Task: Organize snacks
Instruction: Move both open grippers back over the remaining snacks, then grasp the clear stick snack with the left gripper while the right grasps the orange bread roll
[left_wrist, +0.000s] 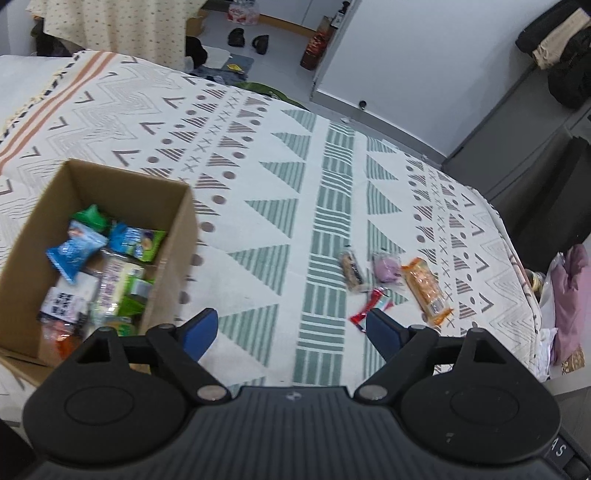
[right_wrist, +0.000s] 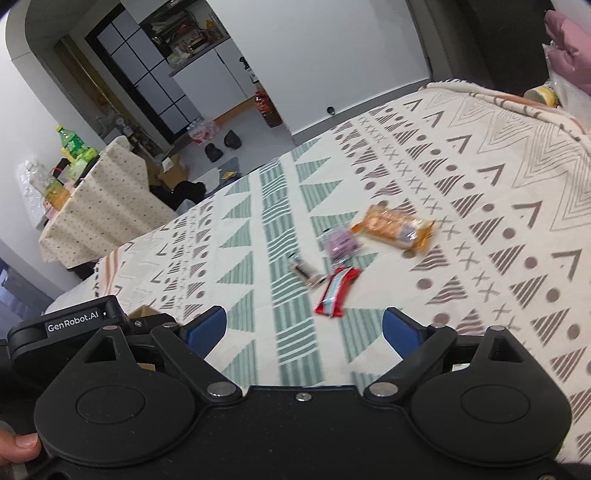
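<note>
both tongs spread wide, holding nothing: left gripper (left_wrist: 291, 328) beside cardboard box (left_wrist: 177, 236) of packets, right gripper (right_wrist: 304, 326) over patterned cloth (right_wrist: 480, 206). loose on the cloth: red wrapper (right_wrist: 336, 291), orange packet (right_wrist: 393, 227), purple snack (right_wrist: 341, 242), small bar (right_wrist: 304, 273).

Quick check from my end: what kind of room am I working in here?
Most likely a lived-in home, probably a small flat: a patterned cloth covers the work surface, shoes lie on the floor, and drink bottles crowd a side table.

Box (left_wrist: 110, 206) left on bedspread (left_wrist: 258, 229), loose snacks (left_wrist: 424, 284) right
</note>
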